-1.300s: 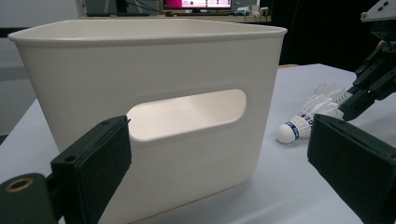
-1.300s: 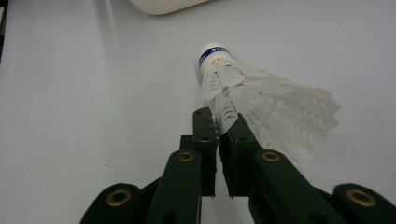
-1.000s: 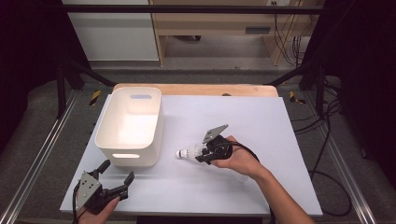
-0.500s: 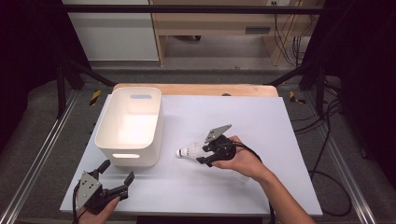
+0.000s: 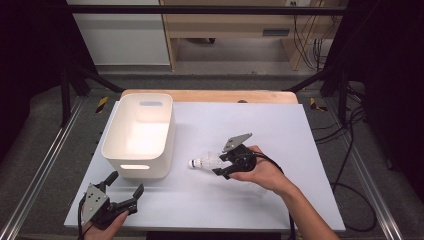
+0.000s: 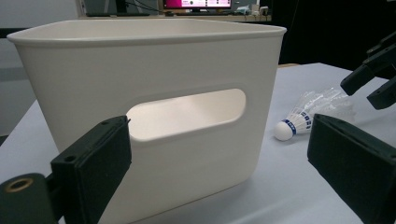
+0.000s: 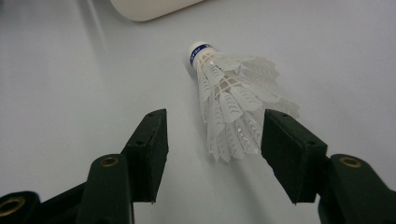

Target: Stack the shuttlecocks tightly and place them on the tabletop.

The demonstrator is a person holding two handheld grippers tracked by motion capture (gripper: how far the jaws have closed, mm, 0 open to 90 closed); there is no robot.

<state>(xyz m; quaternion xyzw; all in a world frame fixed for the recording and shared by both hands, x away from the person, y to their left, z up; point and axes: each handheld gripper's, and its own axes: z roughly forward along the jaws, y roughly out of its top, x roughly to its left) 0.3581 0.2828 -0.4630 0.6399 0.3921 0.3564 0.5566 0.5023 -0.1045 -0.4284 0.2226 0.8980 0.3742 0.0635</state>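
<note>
While the shuttlecock [image 7: 233, 107] lies on its side just beside the bin [image 5: 137, 135], the right gripper [image 7: 212, 154], whose jaws have just been opening, straddles its skirt without pressing; closing gently would spare the feathers. From the left gripper view, the spread left gripper [image 6: 219, 163] faces the bin's handle slot.
</note>
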